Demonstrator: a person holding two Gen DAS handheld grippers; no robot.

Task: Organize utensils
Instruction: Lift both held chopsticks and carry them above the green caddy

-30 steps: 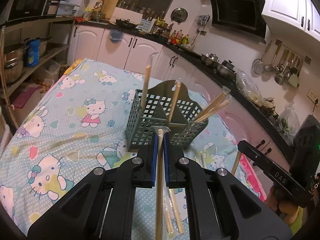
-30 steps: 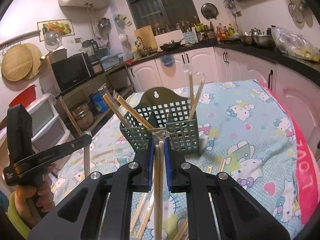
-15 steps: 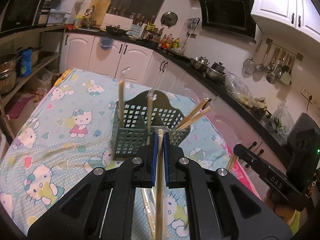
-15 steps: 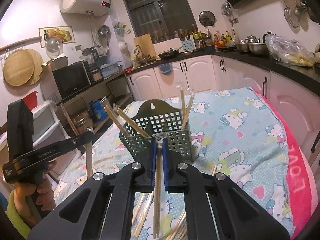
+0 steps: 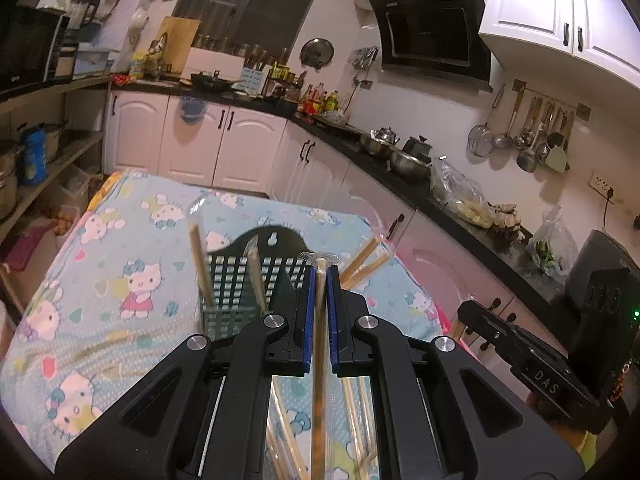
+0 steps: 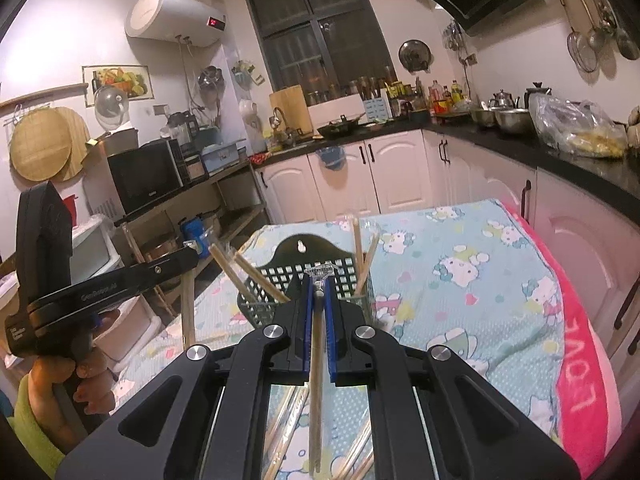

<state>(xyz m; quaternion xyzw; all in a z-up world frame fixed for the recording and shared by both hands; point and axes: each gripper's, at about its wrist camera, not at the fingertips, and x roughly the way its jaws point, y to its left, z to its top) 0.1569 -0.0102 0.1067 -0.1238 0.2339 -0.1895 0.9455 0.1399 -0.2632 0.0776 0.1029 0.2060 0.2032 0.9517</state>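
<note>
A dark green slotted utensil basket (image 5: pixel 228 284) stands on the table and holds several wrapped wooden chopsticks (image 5: pixel 198 256) that lean out of its compartments. My left gripper (image 5: pixel 320 276) is shut on one wrapped chopstick (image 5: pixel 319 360), held upright just in front of the basket. My right gripper (image 6: pixel 318 286) is shut on another chopstick (image 6: pixel 316 360), also in front of the basket (image 6: pixel 280 276). Each view shows the other gripper from the side: the left gripper (image 6: pixel 190 254) with its chopstick hanging below, and the right gripper (image 5: pixel 466 314).
Loose chopsticks (image 6: pixel 360 452) lie on the cartoon-cat tablecloth (image 5: pixel 132 280) below the grippers. A pink towel (image 6: pixel 580 360) edges the table's right side. White cabinets and a black counter (image 5: pixel 400 184) with pots run behind. A hand (image 6: pixel 80 376) grips the left tool.
Both grippers have risen with their chopsticks, so the basket sits lower and smaller in both views. The right gripper's jaws have narrowed onto its chopstick.
</note>
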